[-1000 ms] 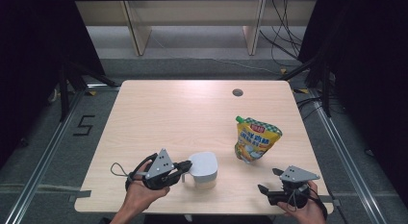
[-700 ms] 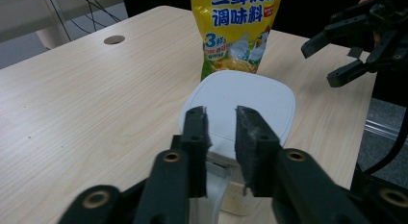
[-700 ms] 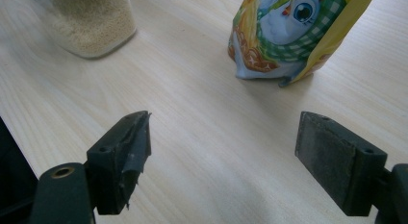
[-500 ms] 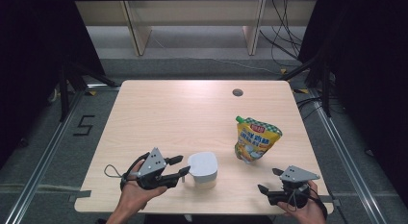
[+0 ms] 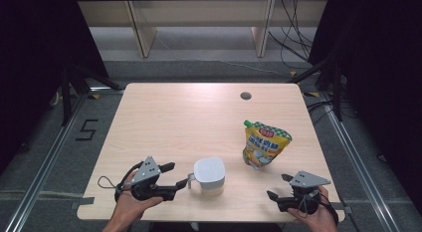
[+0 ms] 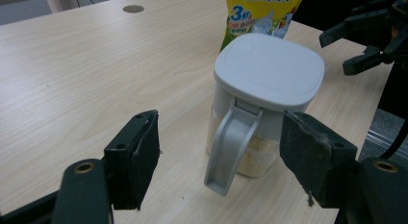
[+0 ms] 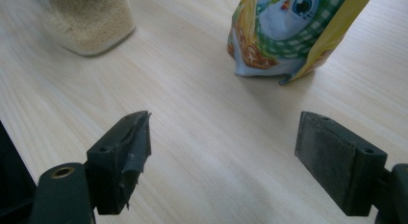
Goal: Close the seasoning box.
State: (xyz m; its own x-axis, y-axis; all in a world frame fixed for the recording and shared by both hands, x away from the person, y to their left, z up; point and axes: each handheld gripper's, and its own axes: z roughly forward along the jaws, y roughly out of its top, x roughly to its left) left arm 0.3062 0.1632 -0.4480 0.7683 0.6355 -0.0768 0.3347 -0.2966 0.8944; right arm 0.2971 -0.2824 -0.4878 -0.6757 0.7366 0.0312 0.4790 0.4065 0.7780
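Jug top cut off (right gripper view), grains visible.

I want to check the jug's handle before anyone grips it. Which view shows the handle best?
The left gripper view: the handle faces the camera, hanging from the lid's edge, free between open jaws. The high view shows it as a small grey tab left of the jug. The right gripper view catches just the jug's grain-filled base.
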